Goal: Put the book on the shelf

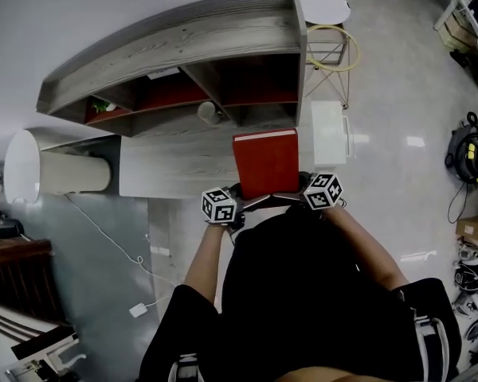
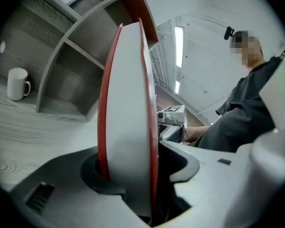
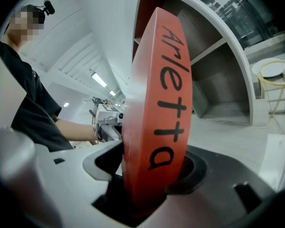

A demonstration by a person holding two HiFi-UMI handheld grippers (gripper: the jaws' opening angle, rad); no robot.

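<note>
1. Book [image 1: 265, 162] lies flat, cover up, over the right end of the desk [image 1: 171, 165]. Its far edge sits just short of the right bay [image 1: 263, 82] of the shelf [image 1: 175, 34].
2. Left gripper [image 1: 243, 203] and right gripper [image 1: 297, 197] each have a near corner of the book between their jaws. One pad meets the cover and a dark gap shows at the other, so the hold is loose, not clamped.
3. Mug [image 1: 209, 112] stands by the divider, left of the book. White box [image 1: 329, 134] is just right, with a stool [image 1: 323, 6] beyond it. White cylinder [image 1: 64, 172] is well left.
4. Long axis runs near to far, with the spine on the right and the page edges on the left.
</note>
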